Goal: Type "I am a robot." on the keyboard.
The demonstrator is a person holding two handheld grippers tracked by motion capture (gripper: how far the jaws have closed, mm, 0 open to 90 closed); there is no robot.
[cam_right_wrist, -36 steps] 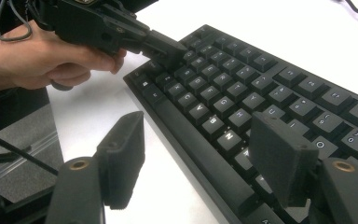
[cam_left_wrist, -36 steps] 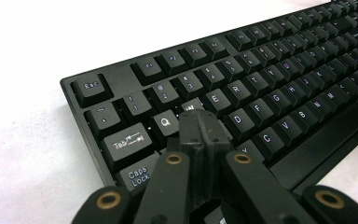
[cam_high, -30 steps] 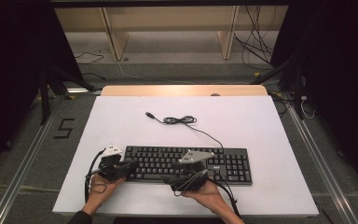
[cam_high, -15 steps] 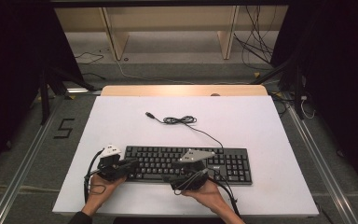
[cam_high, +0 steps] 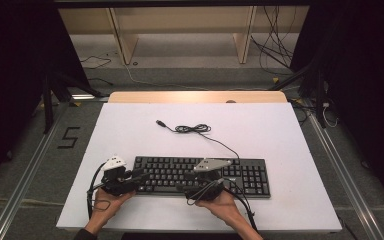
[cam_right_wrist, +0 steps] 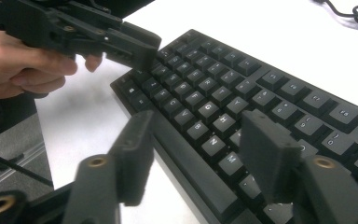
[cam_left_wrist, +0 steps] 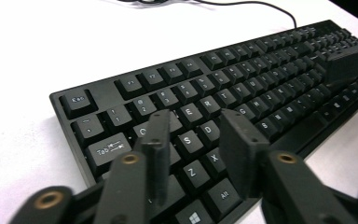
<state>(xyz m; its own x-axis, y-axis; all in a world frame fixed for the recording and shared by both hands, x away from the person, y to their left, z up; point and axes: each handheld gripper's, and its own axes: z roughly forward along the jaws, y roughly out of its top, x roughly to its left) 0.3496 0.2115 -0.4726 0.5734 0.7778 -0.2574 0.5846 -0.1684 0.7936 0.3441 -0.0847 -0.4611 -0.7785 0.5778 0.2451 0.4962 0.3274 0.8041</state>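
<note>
A black keyboard (cam_high: 240, 175) lies near the front of the white table (cam_high: 130, 125), and its thin black cable (cam_high: 195, 129) coils behind it and ends in a plug. My left gripper (cam_high: 139, 176) hovers open over the keyboard's left end; the left gripper view looks past my left gripper (cam_left_wrist: 193, 128) at the S and D keys (cam_left_wrist: 198, 135). My right gripper (cam_high: 185, 185) is open over the keyboard's front middle. In its own view my right gripper (cam_right_wrist: 200, 135) straddles the B, N, M keys (cam_right_wrist: 214, 144). Nothing is held between either pair of jaws.
A wooden strip (cam_high: 197, 97) runs along the table's far edge, with shelving legs and floor cables behind it. In the right gripper view, a hand (cam_right_wrist: 23, 65) grips the left gripper (cam_right_wrist: 137, 46) over the keyboard's corner. One of the right gripper's fingers (cam_left_wrist: 349, 63) shows at the right of the left gripper view.
</note>
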